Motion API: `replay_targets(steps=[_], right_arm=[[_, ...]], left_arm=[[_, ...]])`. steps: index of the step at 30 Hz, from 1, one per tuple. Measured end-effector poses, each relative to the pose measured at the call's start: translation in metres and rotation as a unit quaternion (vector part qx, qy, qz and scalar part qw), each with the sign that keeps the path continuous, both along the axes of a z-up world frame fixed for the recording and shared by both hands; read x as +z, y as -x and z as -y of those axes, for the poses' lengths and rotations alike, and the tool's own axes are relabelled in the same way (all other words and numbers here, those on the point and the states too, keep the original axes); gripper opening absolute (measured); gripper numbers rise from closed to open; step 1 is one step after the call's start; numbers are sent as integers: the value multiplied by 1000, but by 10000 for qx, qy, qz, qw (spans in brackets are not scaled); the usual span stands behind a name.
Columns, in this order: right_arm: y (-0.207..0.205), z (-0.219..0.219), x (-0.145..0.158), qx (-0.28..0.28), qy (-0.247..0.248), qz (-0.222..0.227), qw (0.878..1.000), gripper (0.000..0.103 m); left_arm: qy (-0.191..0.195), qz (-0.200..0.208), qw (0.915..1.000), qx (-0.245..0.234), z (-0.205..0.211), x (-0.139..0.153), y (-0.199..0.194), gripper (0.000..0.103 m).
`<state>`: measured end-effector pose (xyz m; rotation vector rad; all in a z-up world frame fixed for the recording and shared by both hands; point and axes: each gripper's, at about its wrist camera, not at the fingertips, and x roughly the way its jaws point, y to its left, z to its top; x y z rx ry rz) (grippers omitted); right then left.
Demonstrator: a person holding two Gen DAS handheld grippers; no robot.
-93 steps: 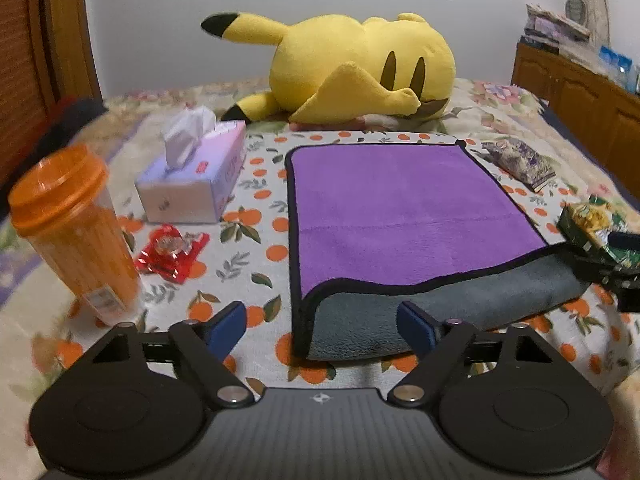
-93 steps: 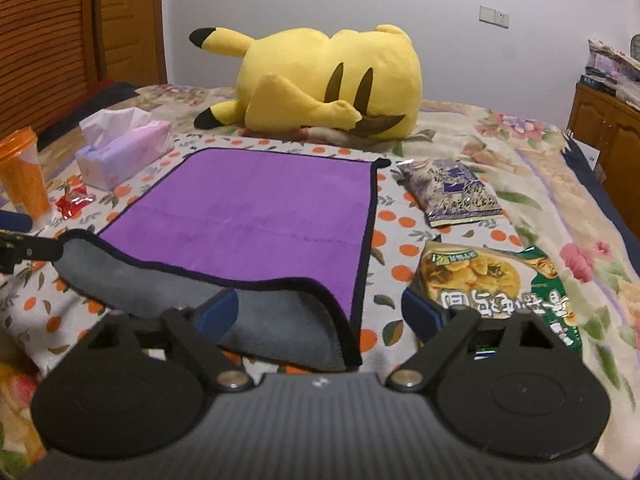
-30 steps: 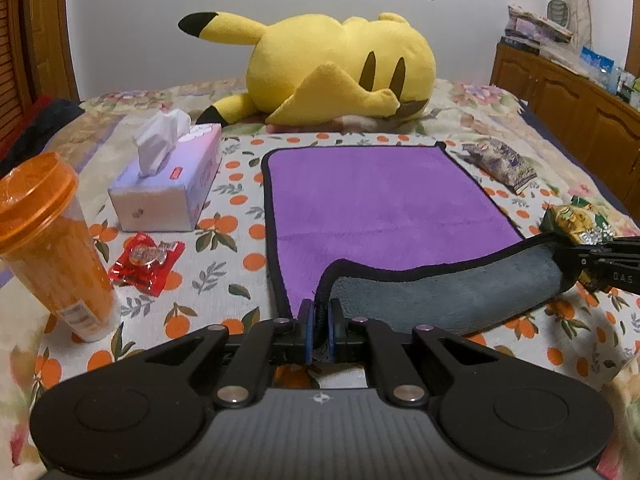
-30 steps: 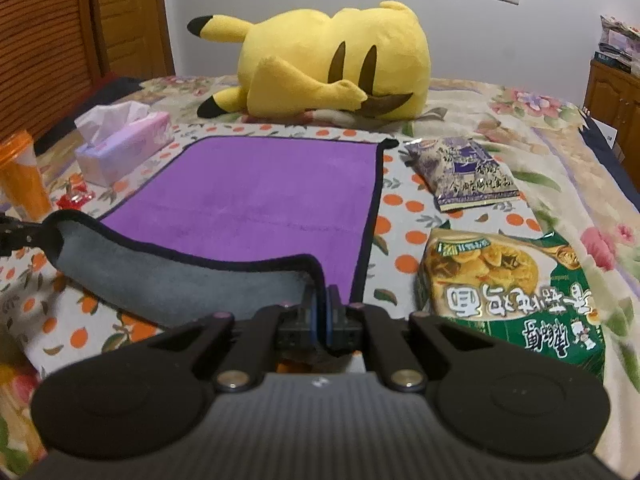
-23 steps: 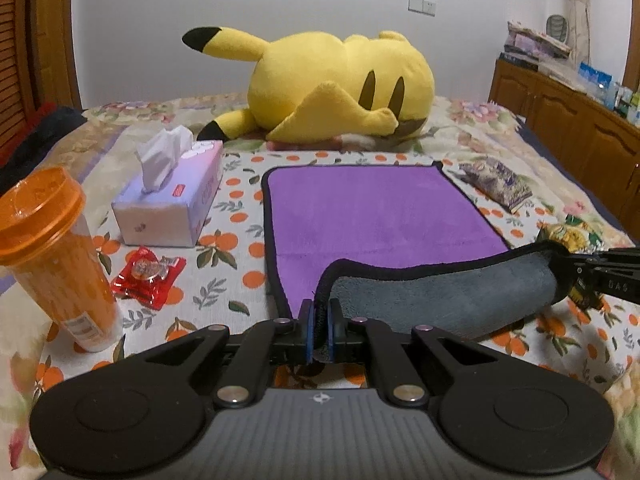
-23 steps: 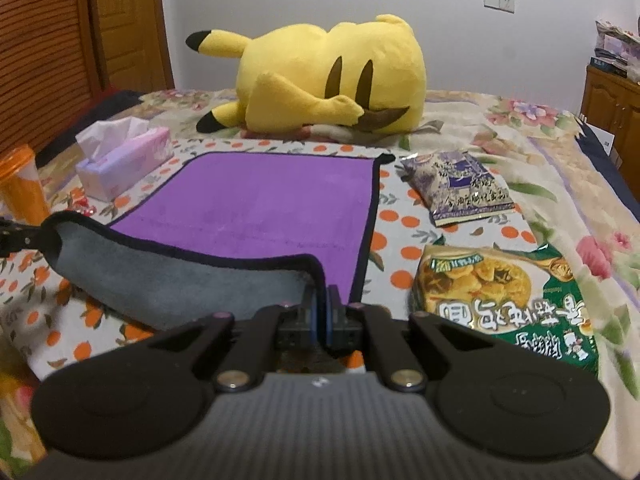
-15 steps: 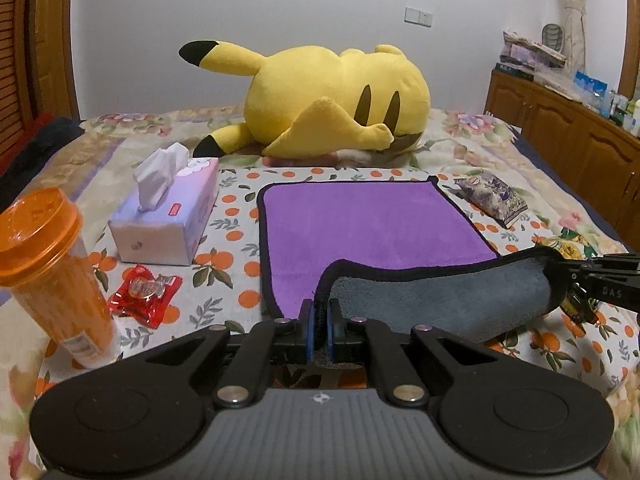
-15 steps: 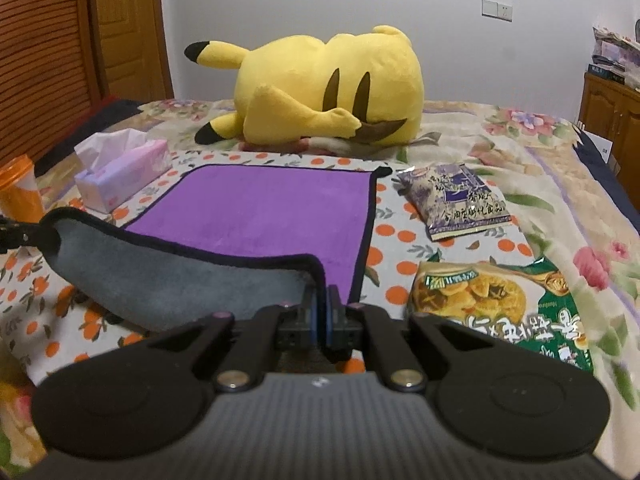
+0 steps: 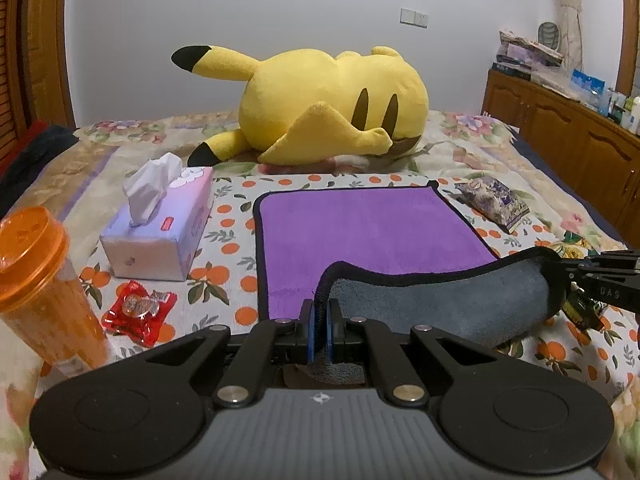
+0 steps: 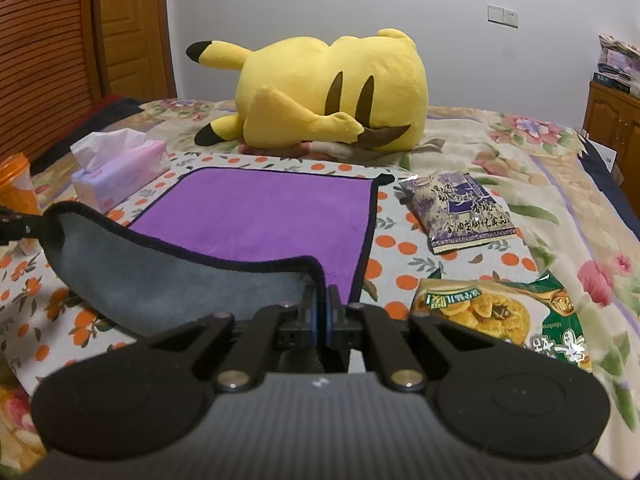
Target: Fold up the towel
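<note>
A purple towel [image 9: 368,224] with a grey underside and black trim lies on the bedspread; it also shows in the right wrist view [image 10: 264,216]. Its near edge is lifted, grey side facing me. My left gripper [image 9: 320,326] is shut on the towel's near left corner. My right gripper [image 10: 321,316] is shut on the near right corner. The right gripper also shows at the right edge of the left wrist view [image 9: 600,280], and the left gripper at the left edge of the right wrist view [image 10: 12,224].
A yellow plush toy [image 9: 320,108] lies behind the towel. Left of the towel are a tissue box [image 9: 160,228], an orange cup [image 9: 36,288] and a red wrapper [image 9: 138,310]. Right of it lie a purple snack bag [image 10: 456,208] and a green snack bag [image 10: 500,316].
Both grippers, open 3.1 s ago, have shut on the near corners. Over the last second they have lifted the near edge higher and carried it a little toward the plush toy.
</note>
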<state>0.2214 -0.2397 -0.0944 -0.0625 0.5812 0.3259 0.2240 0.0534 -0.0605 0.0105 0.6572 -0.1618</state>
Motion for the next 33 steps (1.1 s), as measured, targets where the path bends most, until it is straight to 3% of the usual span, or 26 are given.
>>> replay_targets(steps=[33], right_arm=[[-24, -1, 13, 10, 57, 310, 9995, 5]], left_arm=[[-120, 255, 9996, -64, 6, 15, -30, 6]])
